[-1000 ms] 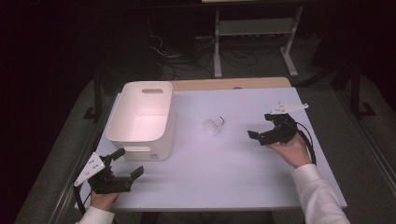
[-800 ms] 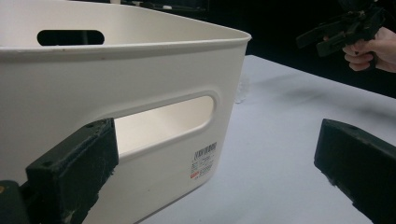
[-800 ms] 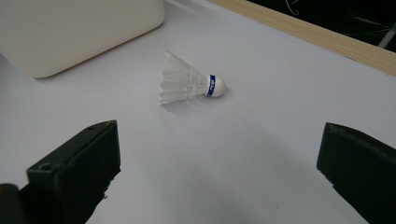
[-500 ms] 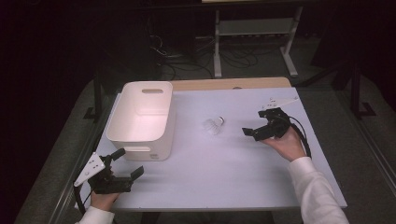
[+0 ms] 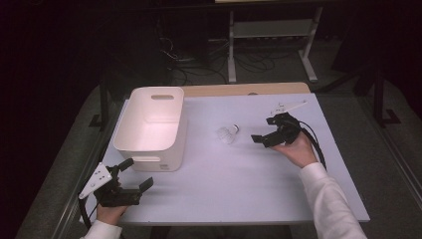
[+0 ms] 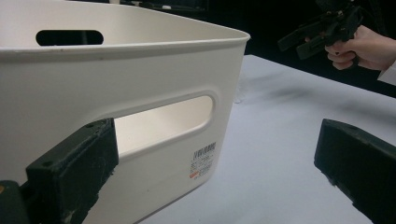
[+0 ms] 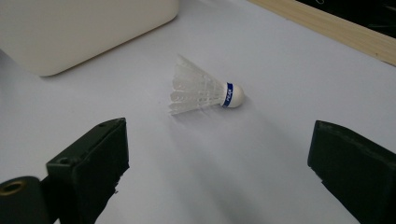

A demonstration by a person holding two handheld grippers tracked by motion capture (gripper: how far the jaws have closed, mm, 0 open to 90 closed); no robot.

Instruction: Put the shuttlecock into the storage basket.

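Shuttlecock (image 7: pixel 203 91) lying on its side on the pale desk (image 5: pixel 239 184), white feather skirt toward the bin, cork tip with blue band pointing away from it. In the high view, shuttlecock (image 5: pixel 228 134) between the white bin (image 5: pixel 152 130) and the right tool (image 5: pixel 266 137), apart from both, nearer the tool.

Right tool held low over the desk, aimed at the shuttlecock, jaws spread wide, nothing between them. Seen along its own jaws, right tool (image 7: pixel 217 177) short of the shuttlecock, feathers ahead of the gap and slightly toward the left jaw, no contact. Right hand (image 5: pixel 297 152) wrapped round the grip, white sleeve trailing to the lower edge, cable looping behind.

Left tool (image 5: pixel 134 175) at the near left corner of the desk, just in front of the bin's near wall, jaws wide apart and empty. From its own camera, left tool (image 6: pixel 215 172) close to the bin (image 6: pixel 140 93); slot handle and small printed label on the near wall. Other tool and hand far off at upper right.

Wooden strip (image 5: pixel 246 89) along the far desk edge.
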